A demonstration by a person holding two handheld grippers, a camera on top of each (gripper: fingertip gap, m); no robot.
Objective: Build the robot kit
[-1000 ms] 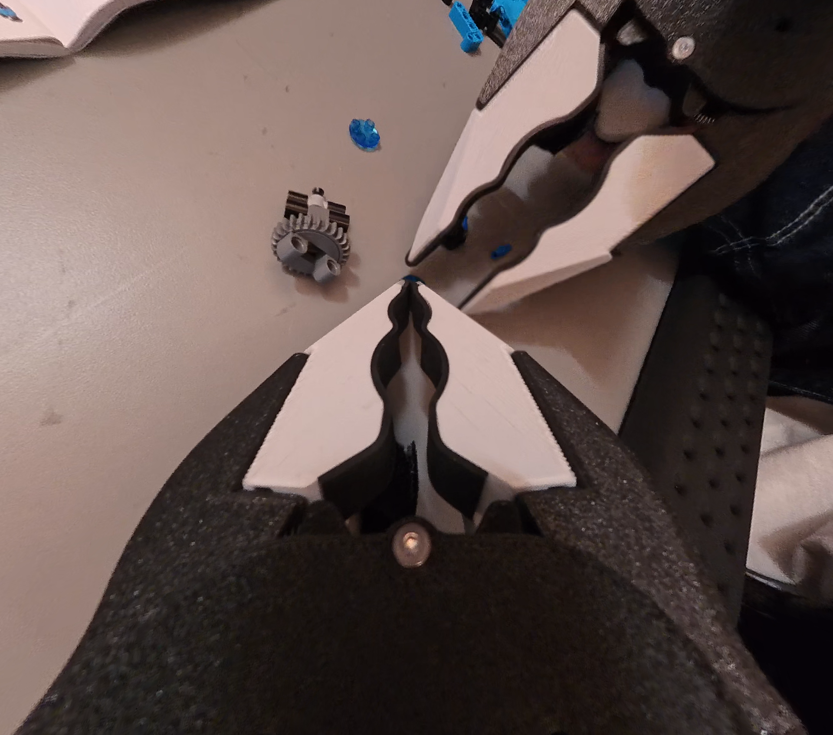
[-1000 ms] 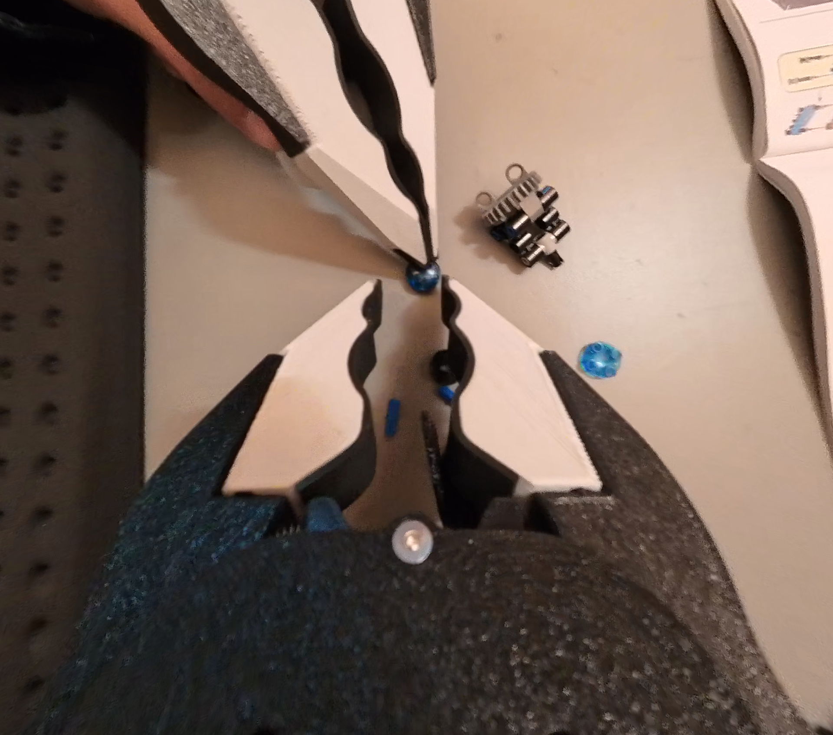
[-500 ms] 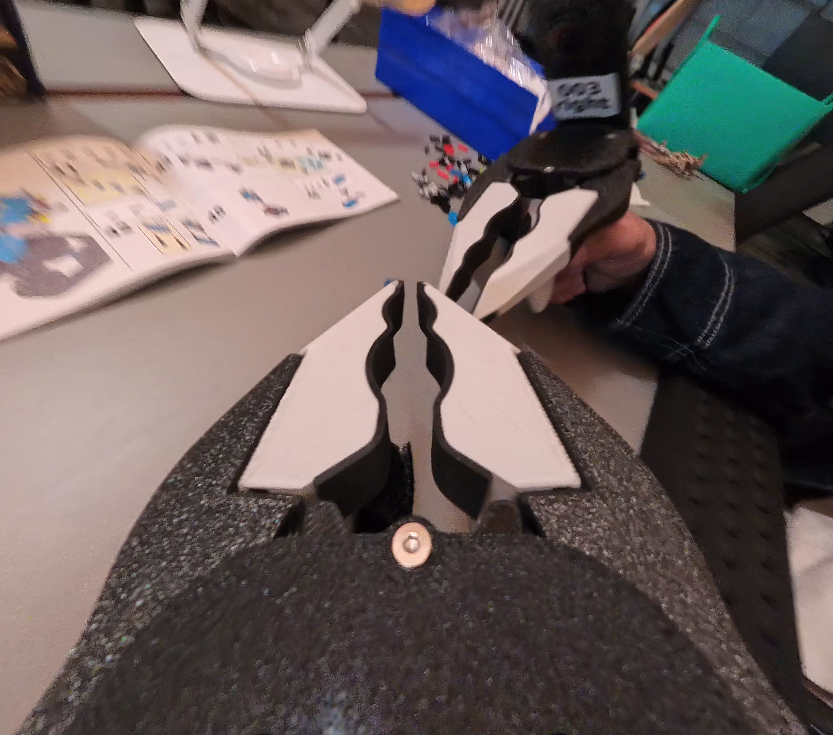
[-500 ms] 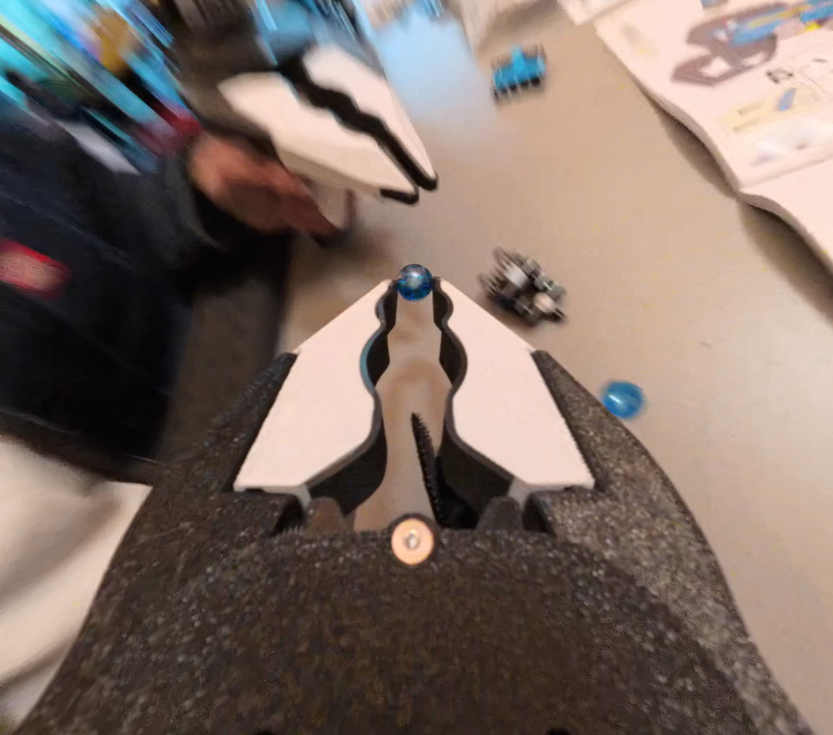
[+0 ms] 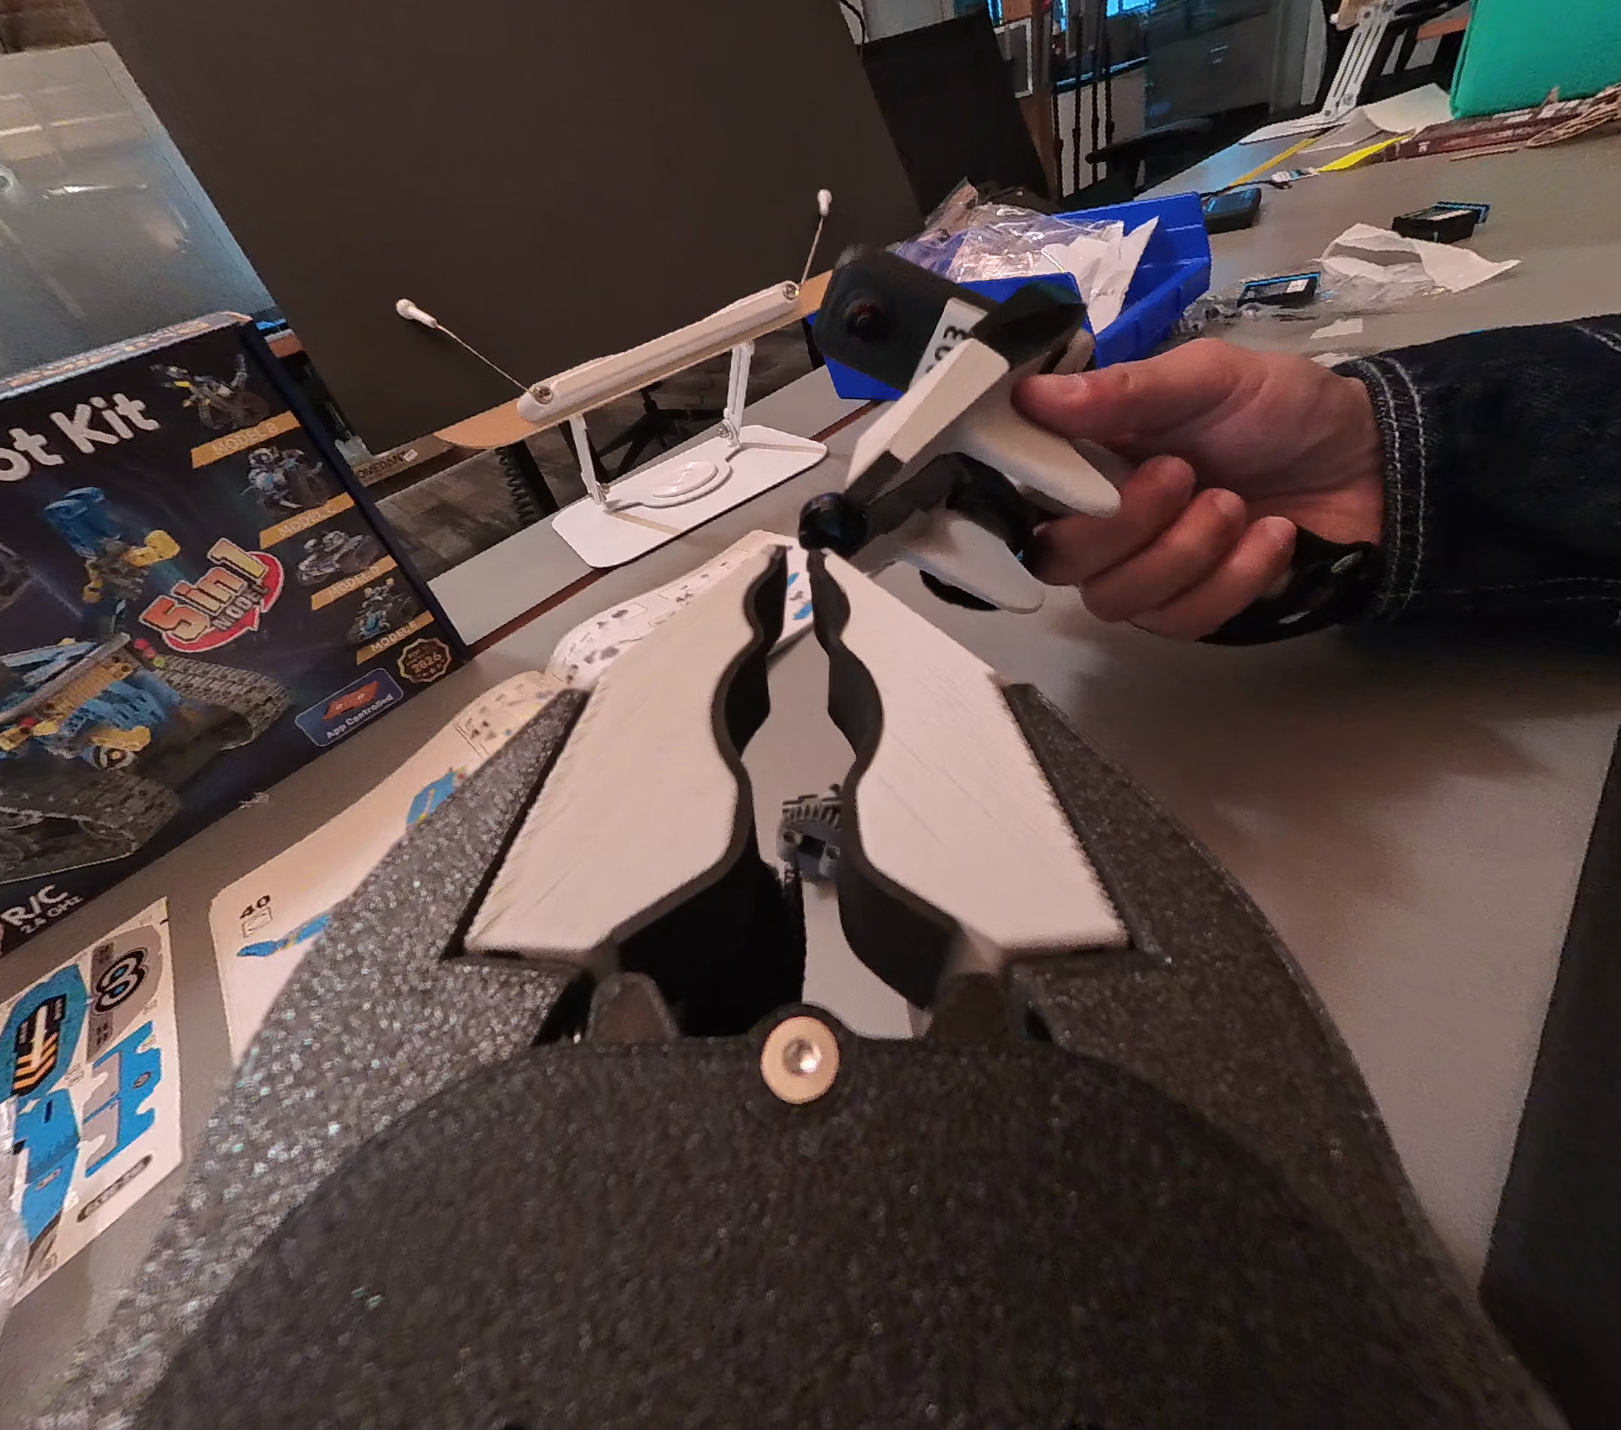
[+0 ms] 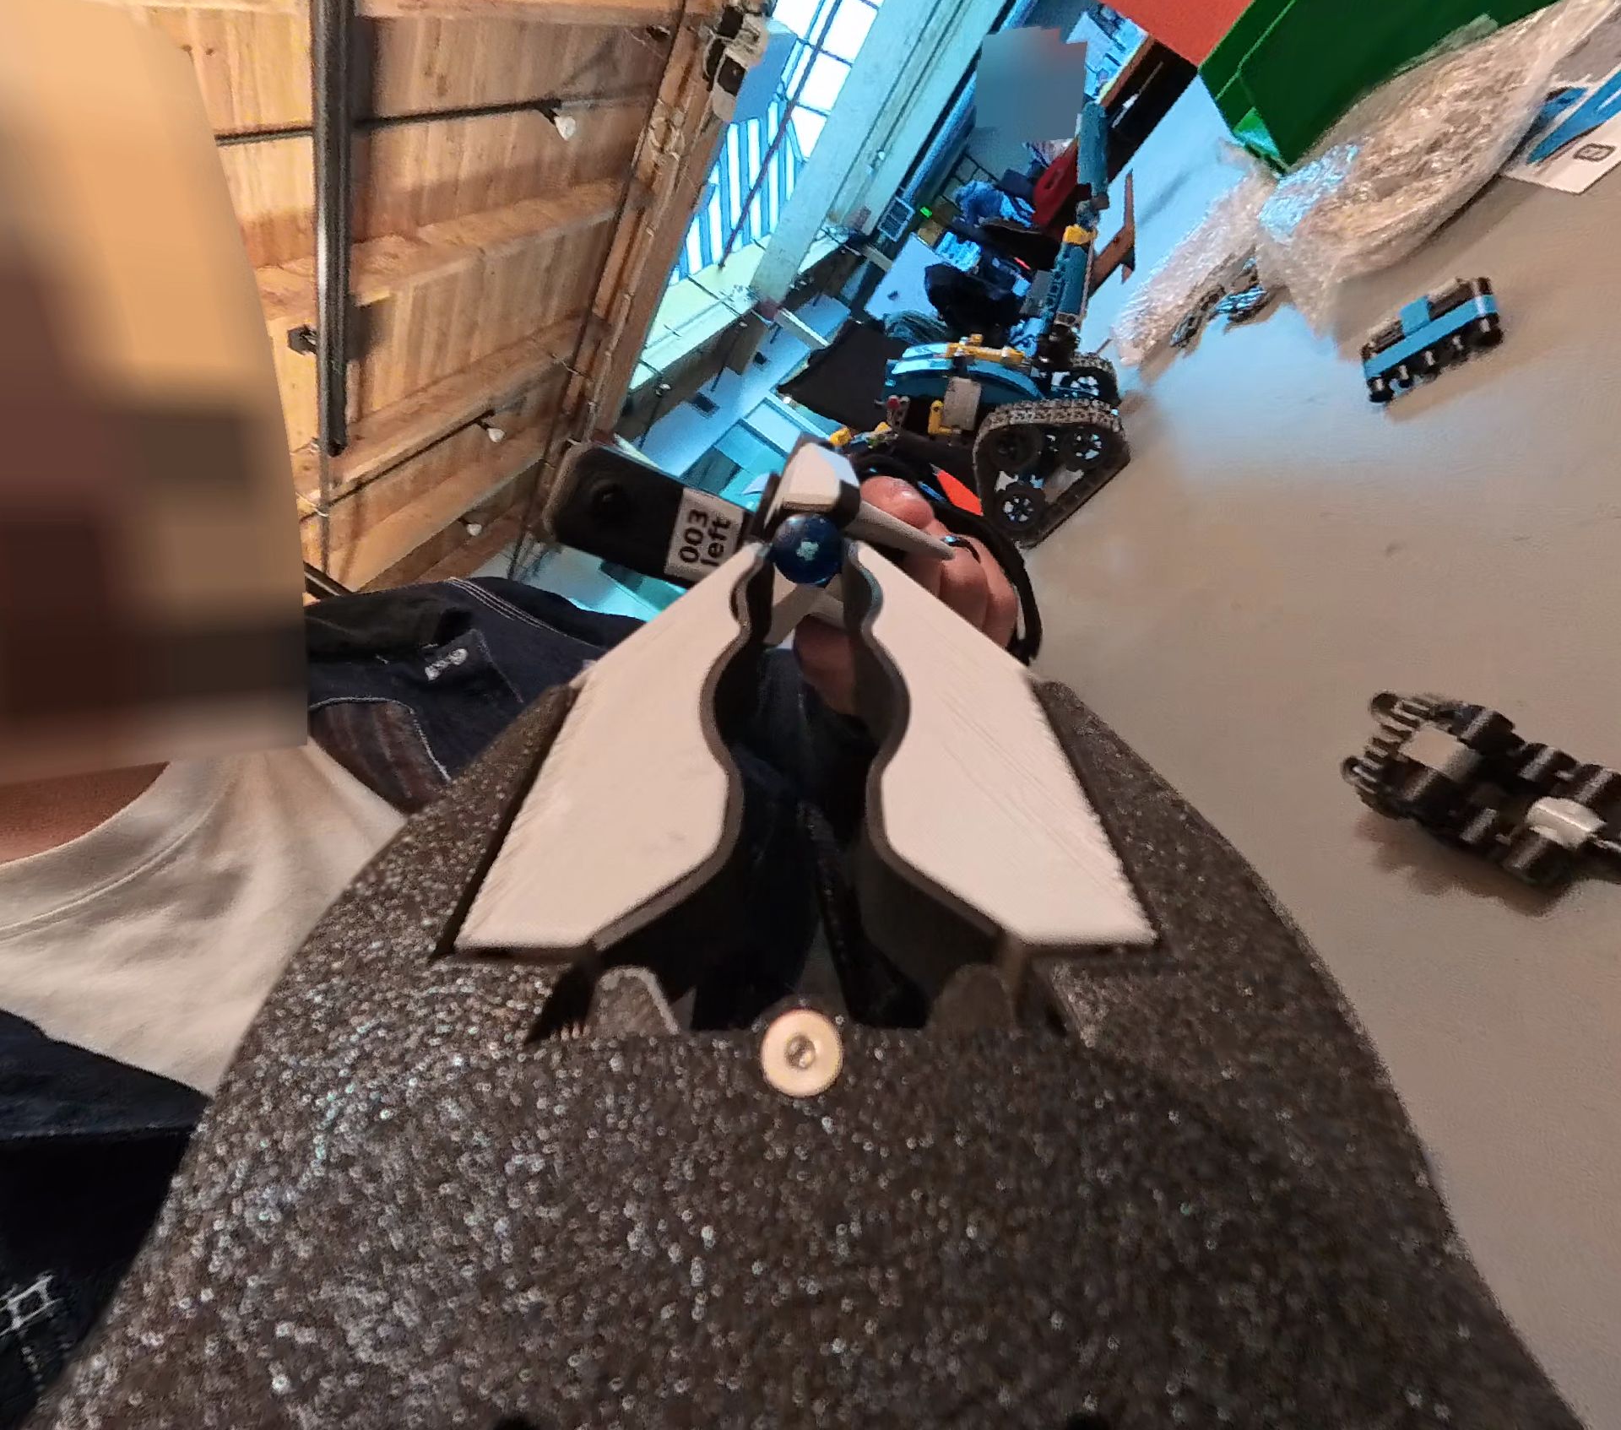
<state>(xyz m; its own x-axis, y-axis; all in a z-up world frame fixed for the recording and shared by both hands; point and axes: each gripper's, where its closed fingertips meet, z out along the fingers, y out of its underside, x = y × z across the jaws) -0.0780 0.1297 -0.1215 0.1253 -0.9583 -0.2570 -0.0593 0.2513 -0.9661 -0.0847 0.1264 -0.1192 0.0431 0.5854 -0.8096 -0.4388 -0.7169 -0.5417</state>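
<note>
The right gripper is pinching a small blue bead at its tips; the left gripper (slightly parted, empty) is hovering just beside it above the table.

The right gripper has a rough, speckled black foam-like body and matt white plastic fingers, pinching a glossy translucent blue plastic stud. The table is smooth matt grey; the kit box is glossy printed cardboard.

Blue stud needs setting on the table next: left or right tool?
Right. The right tool is shut on the blue stud; the left tool is slightly open, holding nothing.
</note>
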